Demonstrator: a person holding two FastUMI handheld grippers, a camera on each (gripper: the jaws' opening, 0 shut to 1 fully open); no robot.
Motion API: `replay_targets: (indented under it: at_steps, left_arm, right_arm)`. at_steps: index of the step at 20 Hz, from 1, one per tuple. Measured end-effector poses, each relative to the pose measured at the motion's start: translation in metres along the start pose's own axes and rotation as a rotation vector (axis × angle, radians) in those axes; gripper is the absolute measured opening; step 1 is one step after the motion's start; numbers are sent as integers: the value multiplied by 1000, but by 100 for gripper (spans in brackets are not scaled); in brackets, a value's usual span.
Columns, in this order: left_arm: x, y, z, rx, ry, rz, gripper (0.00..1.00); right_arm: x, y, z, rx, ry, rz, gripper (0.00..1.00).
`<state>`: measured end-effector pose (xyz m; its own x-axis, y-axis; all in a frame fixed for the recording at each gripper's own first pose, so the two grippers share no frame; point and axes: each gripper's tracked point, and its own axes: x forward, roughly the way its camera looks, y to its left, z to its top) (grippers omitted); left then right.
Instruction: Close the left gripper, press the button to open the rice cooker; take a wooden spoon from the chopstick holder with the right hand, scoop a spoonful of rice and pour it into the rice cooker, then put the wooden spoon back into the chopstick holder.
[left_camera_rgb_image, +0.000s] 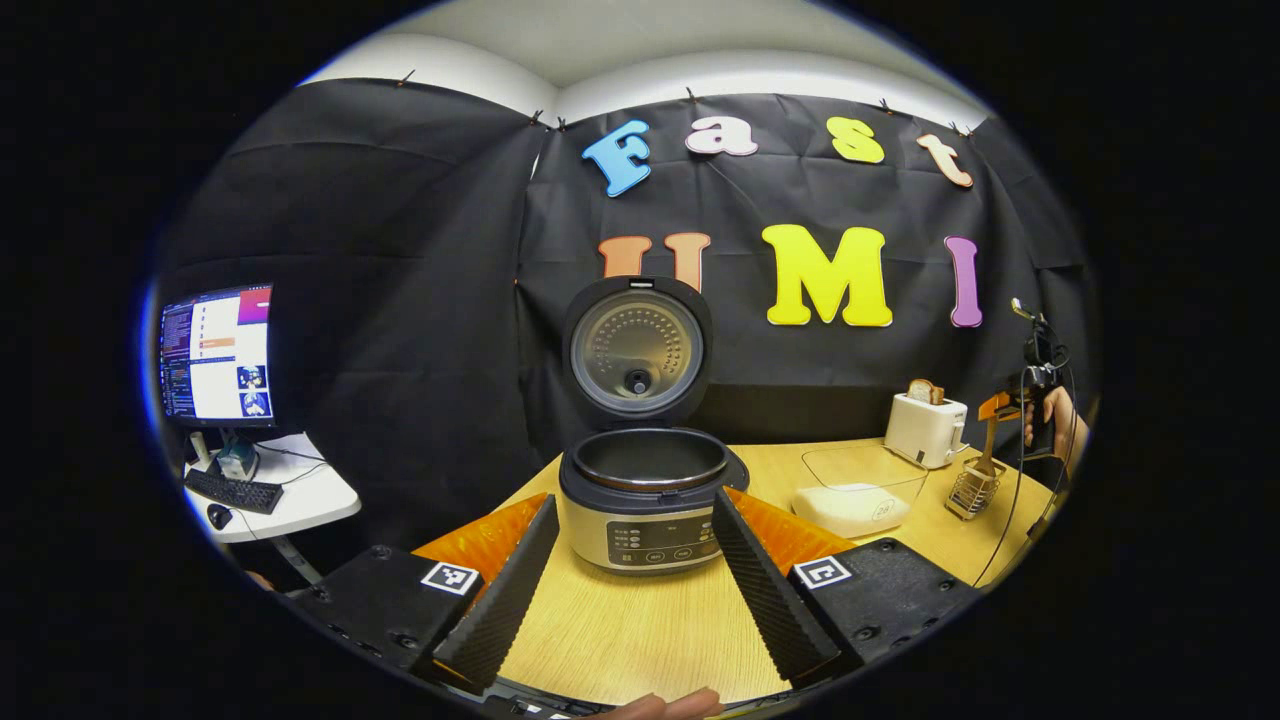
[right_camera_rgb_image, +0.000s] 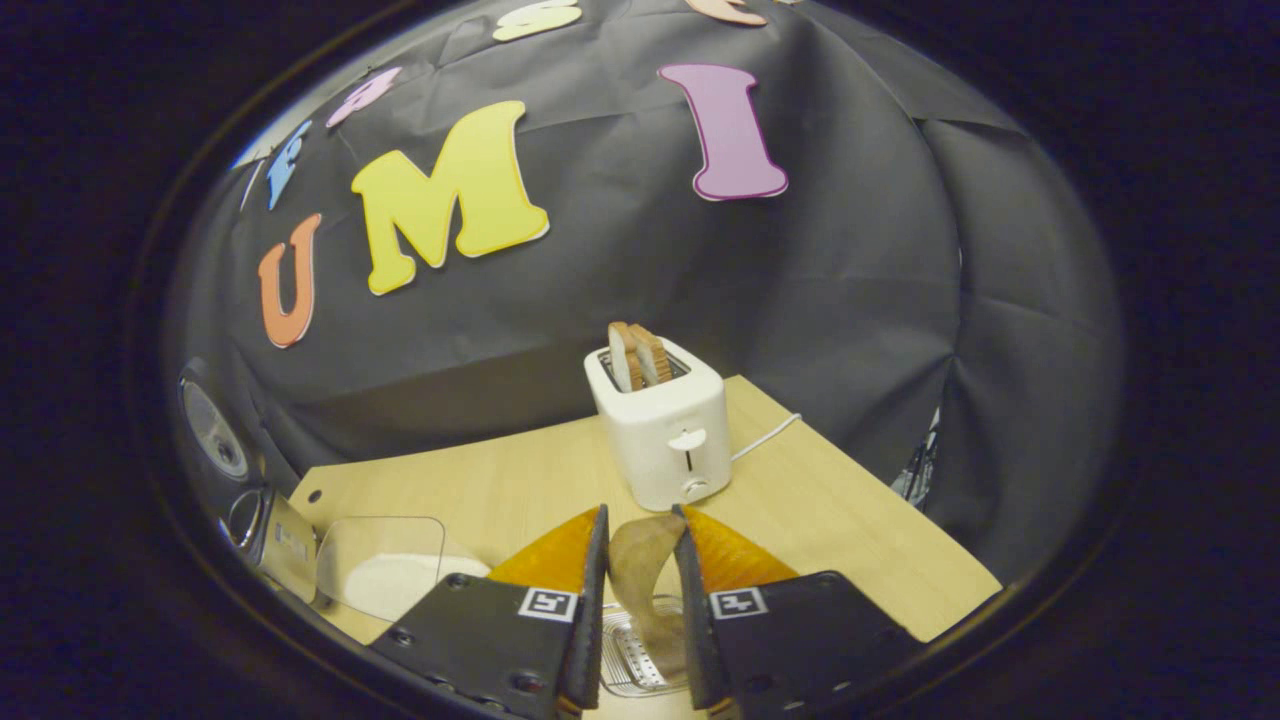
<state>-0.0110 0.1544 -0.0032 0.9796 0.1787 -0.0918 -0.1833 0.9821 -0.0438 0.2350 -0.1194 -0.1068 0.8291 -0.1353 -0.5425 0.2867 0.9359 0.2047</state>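
Recording booth in a lab or office room, dressed as a kitchen corner. Black cloth (left_camera_rgb_image: 400, 300) is hanging as walls around a wooden table (left_camera_rgb_image: 640, 620) carrying a rice cooker (left_camera_rgb_image: 645, 500) and toaster (right_camera_rgb_image: 665, 425). A monitor (left_camera_rgb_image: 218, 355) is glowing over a keyboard (left_camera_rgb_image: 232, 492) on a side desk (left_camera_rgb_image: 300, 500).

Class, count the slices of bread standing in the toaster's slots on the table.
2. Both slices of bread stand upright side by side in the slots of the white toaster, one left, one right, tops poking out. Their lower parts are hidden inside.
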Motion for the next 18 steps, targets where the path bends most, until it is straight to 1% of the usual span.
replay_targets:
  at_steps: [1, 2, 3, 4, 5, 6, 7, 8, 9, 10, 11, 13, 14, 15, 16, 17, 18]
  left_arm:
    - [0, -2, 0, -6, 1, -7, 98]
    - [1, -5, -1, -13, 3, -13, 98]
    - [1, -6, -1, -16, 3, -14, 98]
    - [1, -7, -1, -15, 3, -11, 98]
    - [2, -6, 0, -13, 1, -3, 98]
    - [3, -5, -1, -14, -1, 4, 98]
    - [4, -7, -2, -21, 2, 0, 98]
    - [6, -11, -3, -25, 5, -17, 95]
    - [9, -15, -3, -28, 4, -33, 94]
    - [12, -16, -5, -33, 14, -34, 98]
    - [14, -13, -10, -41, 26, -19, 98]
    - [20, -14, -14, -43, 39, -11, 98]
    - [22, -16, -14, -42, 40, -7, 98]
    - [25, -16, -15, -44, 42, -4, 100]
    - [28, -18, -18, -49, 50, -7, 98]
    - [31, -19, -19, -58, 58, -11, 98]
    - [35, -20, -19, -69, 65, -17, 98]
  right_arm:
    - [-2, -2, 4, 3, -15, -5, 31]
    - [-5, -6, 6, 4, -32, -13, 33]
    - [-8, -8, 10, 2, -43, -12, 43]
    - [-12, -10, 13, 3, -55, -17, 52]
    - [-15, -9, 16, 7, -64, -7, 60]
    - [-19, -10, 16, 14, -71, 1, 78]
    - [-22, -11, 21, 19, -78, 14, 80]
    - [-28, -10, 22, 21, -87, 29, 84]
    - [-32, -11, 21, 8, -90, 31, 84]
    - [-36, -13, 19, -21, -98, 35, 85]
    - [-42, -12, 19, -51, -113, 42, 87]
    - [-54, -16, 18, -112, -153, 35, 88]
    - [-62, -19, 18, -136, -179, 29, 84]
    - [-71, -19, 16, -157, -197, 28, 90]
    - [-80, -17, 14, -181, -213, 32, 87]
    - [-88, -16, 11, -202, -227, 33, 89]
    - [-96, -15, 6, -214, -240, 34, 98]
